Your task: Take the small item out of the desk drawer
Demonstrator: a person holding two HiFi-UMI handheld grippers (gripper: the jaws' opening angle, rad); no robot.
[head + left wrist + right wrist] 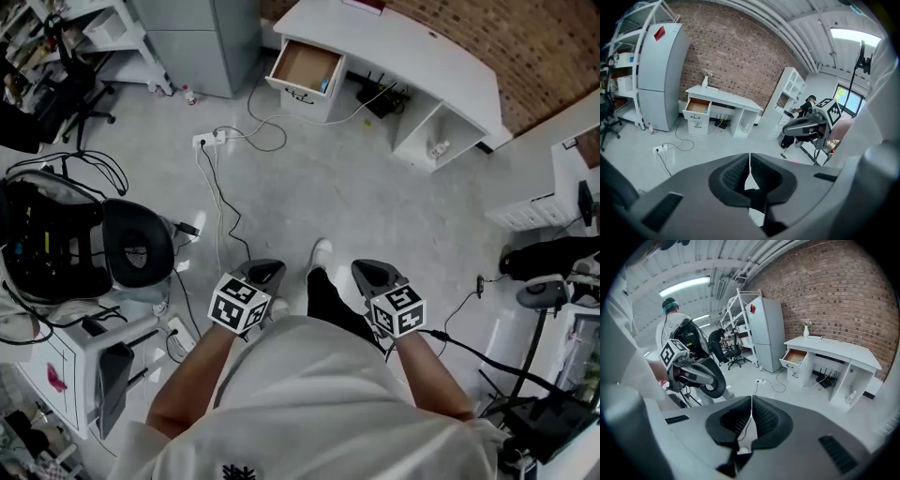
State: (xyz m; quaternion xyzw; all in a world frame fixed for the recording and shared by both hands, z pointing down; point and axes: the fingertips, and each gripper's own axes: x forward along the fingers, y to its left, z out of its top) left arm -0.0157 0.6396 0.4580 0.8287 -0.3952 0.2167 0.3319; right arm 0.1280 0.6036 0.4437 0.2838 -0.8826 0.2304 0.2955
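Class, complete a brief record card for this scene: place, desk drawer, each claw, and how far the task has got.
Place: room with red brick wall, grey floor
Desk: white desk against the wall
Drawer: white drawer with brown bottom, pulled open
Left claw: shut, empty
Right claw: shut, empty
Progress: both claws far from the drawer; nothing taken yet

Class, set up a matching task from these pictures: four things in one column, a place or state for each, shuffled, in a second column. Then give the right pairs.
1. desk drawer
2. left gripper
3. power strip
4. white bottle

A. lying on the floor
B. pulled open
C. in the open side compartment of the desk
D. jaws shut, nothing between them

Pairs: 1-B, 2-D, 3-A, 4-C
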